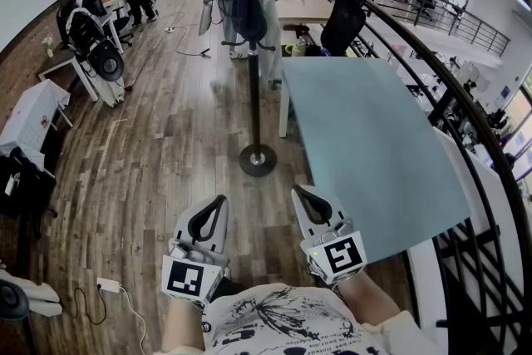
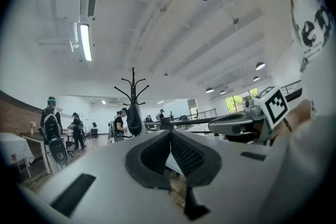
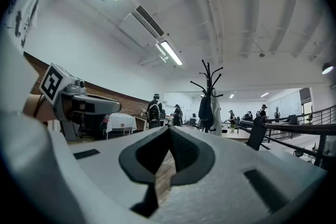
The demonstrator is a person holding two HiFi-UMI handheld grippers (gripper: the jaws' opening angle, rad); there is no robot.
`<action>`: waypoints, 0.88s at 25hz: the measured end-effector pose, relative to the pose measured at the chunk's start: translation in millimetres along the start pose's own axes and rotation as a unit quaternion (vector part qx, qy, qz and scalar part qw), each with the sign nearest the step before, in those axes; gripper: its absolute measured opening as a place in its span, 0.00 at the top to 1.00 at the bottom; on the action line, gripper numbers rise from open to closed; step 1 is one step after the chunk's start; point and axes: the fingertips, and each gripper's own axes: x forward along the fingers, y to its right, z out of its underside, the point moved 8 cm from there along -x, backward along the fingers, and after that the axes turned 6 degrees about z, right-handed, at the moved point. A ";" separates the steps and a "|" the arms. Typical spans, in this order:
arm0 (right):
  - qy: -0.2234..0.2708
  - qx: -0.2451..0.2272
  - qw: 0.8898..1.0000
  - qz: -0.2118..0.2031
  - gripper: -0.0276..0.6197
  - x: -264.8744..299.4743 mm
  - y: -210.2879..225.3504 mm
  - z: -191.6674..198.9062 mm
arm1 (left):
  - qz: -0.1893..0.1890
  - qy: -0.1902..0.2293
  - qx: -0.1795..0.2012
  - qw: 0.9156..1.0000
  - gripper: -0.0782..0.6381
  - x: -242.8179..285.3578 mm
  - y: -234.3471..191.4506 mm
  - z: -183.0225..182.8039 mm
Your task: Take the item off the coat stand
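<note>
The black coat stand [image 1: 253, 79] rises from a round base on the wooden floor, a few steps ahead of me. A dark bag [image 1: 247, 12] hangs from its upper hooks, with a pale garment [image 1: 269, 25] beside it. The left gripper view shows the stand [image 2: 133, 89] and the bag [image 2: 134, 119] far off. In the right gripper view the bag [image 3: 205, 110] and garment [image 3: 216, 113] hang side by side. My left gripper [image 1: 220, 199] and right gripper [image 1: 297, 191] are held low near my body, both shut with nothing between the jaws, well short of the stand.
A large teal-topped table [image 1: 374, 145] stands right of the stand, with a dark curved railing [image 1: 465, 112] beyond it. A table with a white cloth [image 1: 33, 116] sits at the left wall. Several people stand at the far end. A power strip [image 1: 108, 285] lies on the floor.
</note>
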 end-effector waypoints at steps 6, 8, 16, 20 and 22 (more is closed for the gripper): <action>-0.002 0.001 1.000 0.001 0.97 3.3 -1.0 2.0 | 0.000 0.001 -0.001 1.000 0.88 -0.2 -4.1 1.0; -0.005 0.003 1.000 0.002 0.97 5.0 -1.3 2.7 | 0.000 0.001 -0.002 1.000 0.88 0.4 -5.6 1.4; -0.005 0.028 1.000 0.013 0.97 16.9 7.8 8.9 | 0.001 -0.004 -0.007 1.000 0.88 11.3 -15.0 6.0; -0.005 0.028 1.000 0.008 0.97 25.6 7.7 9.7 | -0.001 -0.009 -0.010 1.000 0.88 16.7 -20.9 7.4; -0.006 0.032 0.999 0.005 0.97 32.5 7.5 12.2 | 0.003 -0.012 -0.008 1.000 0.88 19.9 -24.5 10.5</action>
